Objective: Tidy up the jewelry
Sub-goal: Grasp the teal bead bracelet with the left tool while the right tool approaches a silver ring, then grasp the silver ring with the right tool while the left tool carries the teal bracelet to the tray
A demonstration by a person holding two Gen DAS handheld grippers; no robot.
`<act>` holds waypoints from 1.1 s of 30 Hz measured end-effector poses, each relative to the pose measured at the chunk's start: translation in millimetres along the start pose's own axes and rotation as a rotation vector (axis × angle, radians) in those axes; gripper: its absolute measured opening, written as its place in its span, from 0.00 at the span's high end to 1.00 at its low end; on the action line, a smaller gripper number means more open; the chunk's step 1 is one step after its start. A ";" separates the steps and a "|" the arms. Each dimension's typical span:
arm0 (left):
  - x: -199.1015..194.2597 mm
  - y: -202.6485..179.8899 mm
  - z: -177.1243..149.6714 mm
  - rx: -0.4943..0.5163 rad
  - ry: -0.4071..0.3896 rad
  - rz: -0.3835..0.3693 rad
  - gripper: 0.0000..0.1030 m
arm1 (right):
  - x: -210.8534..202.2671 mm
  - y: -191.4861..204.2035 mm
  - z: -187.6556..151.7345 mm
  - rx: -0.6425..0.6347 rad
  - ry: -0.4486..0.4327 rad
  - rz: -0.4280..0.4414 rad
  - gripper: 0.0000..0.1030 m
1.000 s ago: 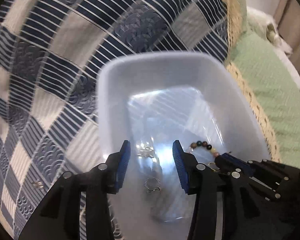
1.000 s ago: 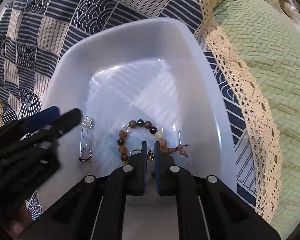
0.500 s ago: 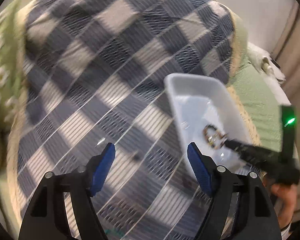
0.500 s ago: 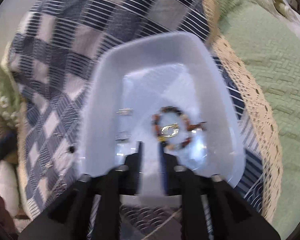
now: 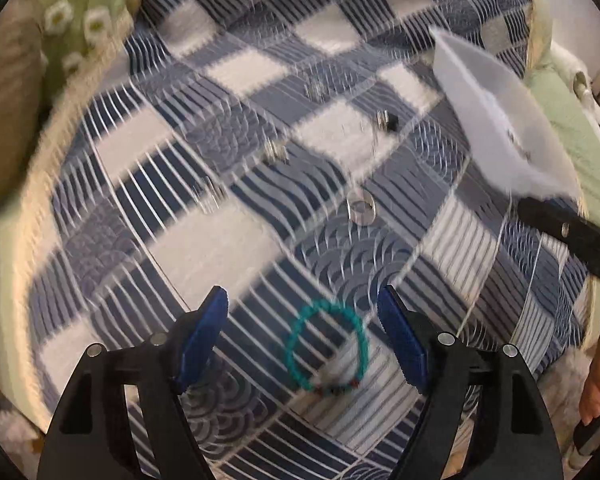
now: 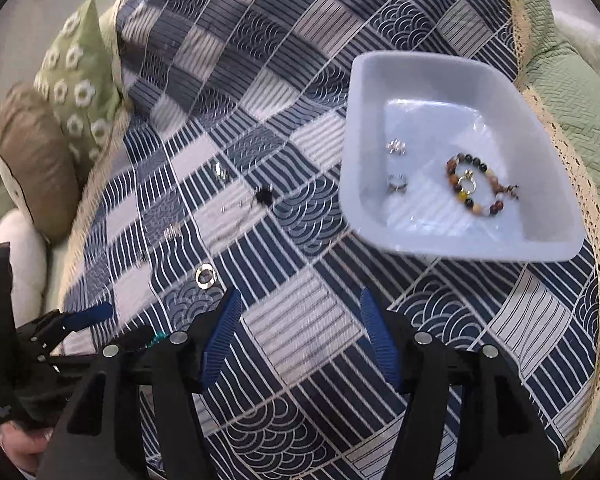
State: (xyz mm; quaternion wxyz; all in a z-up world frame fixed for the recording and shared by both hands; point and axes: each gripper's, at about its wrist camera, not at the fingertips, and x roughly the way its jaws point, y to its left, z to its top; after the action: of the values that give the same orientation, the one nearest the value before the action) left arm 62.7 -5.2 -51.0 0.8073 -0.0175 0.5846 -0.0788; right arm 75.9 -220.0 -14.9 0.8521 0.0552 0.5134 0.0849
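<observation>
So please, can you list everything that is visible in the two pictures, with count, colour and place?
Tray: one, white, on the quilt at the right.
Beaded bracelet: one, brown and mixed colours, inside the tray.
Gold ring: one, lying within the beaded bracelet.
Small silver pieces: two, inside the tray, left part.
Turquoise bracelet: one, on the quilt, between the left claw's fingers, not touched.
Silver ring: one, on the quilt.
Black piece: one, on the quilt.
Other small silver pieces: several, blurred, count unclear.
Quilt: one, blue and white patchwork.
Cushions: green flowered and brown, far left.
Left claw: open, blue pads.
Right claw: opening, nothing between.
</observation>
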 end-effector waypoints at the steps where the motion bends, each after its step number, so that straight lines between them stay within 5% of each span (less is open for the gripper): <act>1: 7.7 -1.3 -5.2 -0.004 0.027 -0.018 0.29 | 3.0 1.5 -2.2 -0.001 0.007 -0.008 0.40; 9: 20.1 -14.8 -22.6 0.063 0.020 0.060 0.40 | 6.5 7.1 -14.0 -0.041 0.021 -0.037 0.40; 15: 17.8 -13.7 -23.8 0.072 0.006 0.092 0.70 | 9.9 10.9 -14.8 -0.063 0.028 -0.056 0.39; 17: 15.9 -8.6 -22.3 0.069 0.002 0.091 0.87 | 10.9 12.2 -15.3 -0.071 0.032 -0.057 0.39; 27: 10.2 2.2 -15.1 0.017 0.006 0.006 0.90 | 15.5 17.1 -16.5 -0.090 0.036 -0.062 0.39; 33: -21.3 21.9 -0.7 -0.023 -0.067 -0.055 0.90 | 26.6 37.2 -0.5 -0.103 0.022 -0.002 0.39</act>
State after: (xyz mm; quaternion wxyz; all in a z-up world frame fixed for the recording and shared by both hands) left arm 57.9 19.6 -33.8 0.8237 -0.0456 0.5574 -0.0936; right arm 84.4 -178.2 -31.4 0.8481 0.0098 0.5180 0.1110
